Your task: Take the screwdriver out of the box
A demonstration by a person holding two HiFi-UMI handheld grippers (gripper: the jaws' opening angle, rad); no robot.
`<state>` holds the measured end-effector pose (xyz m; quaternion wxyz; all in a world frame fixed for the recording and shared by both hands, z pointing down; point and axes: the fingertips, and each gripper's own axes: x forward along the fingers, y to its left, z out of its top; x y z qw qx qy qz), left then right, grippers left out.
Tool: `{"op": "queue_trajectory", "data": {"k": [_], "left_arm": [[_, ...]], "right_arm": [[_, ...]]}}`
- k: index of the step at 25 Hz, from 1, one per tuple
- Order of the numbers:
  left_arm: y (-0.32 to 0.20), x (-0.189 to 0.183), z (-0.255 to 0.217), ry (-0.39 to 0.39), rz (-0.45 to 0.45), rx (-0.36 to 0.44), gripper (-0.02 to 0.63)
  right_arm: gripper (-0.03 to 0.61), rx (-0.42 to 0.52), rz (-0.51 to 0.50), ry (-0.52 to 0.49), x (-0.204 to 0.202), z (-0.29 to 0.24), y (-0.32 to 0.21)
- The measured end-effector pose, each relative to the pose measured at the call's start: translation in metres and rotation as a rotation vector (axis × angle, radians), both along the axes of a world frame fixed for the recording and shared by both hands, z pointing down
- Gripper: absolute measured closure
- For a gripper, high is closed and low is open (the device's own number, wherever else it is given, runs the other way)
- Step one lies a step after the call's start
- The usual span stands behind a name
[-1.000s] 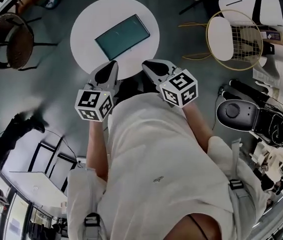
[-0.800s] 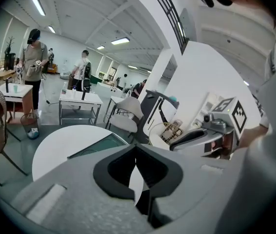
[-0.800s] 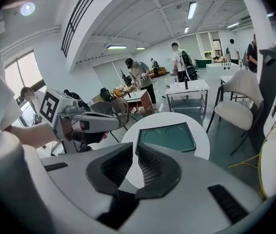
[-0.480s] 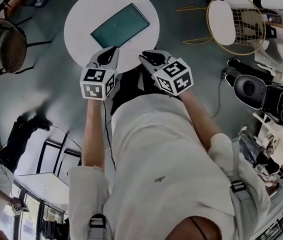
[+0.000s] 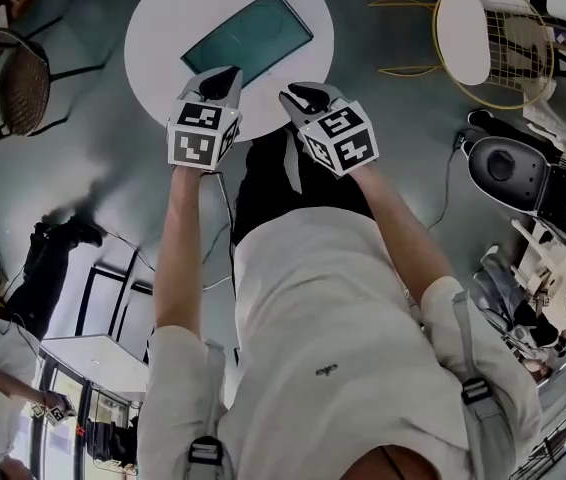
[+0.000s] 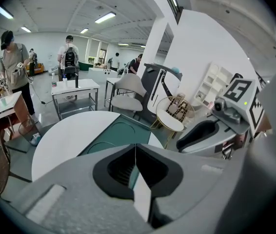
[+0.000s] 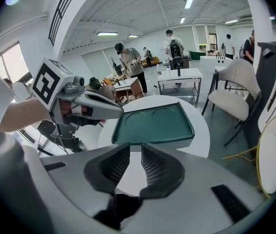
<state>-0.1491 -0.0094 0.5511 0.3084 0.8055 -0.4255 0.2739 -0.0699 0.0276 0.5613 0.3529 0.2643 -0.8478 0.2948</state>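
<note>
A flat dark green box [image 5: 248,36] lies on the round white table [image 5: 163,18]. It shows again in the left gripper view [image 6: 113,135] and the right gripper view [image 7: 152,123], where two round recesses mark its floor. No screwdriver is visible in any view. My left gripper [image 5: 225,73] hangs over the table's near edge, short of the box, with its jaws pressed together and empty [image 6: 135,147]. Beside it, my right gripper [image 5: 298,93] has a narrow gap between its jaws, with nothing in it [image 7: 135,150].
A brown wicker chair [image 5: 13,83] stands left of the table. A gold wire chair with a white seat [image 5: 488,38] and a black-and-white machine [image 5: 523,173] stand to the right. People stand by desks [image 7: 177,77] beyond the table.
Both grippers have moved down and forward toward the table and now reach its near edge. Their jaws look the same as before.
</note>
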Motion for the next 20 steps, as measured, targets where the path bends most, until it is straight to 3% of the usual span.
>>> {"op": "queue_trajectory", "data": {"k": [8,20], "left_arm": [[-0.014,0.021,0.038,0.006,0.045,-0.044,0.601],[-0.032,0.024,0.07,0.001,0.03,-0.11,0.603]], "right_arm": [[0.497,0.0,0.013,0.042,0.001,0.044,-0.012],[0.497,-0.014,-0.024,0.095,-0.011,0.092,-0.025]]}}
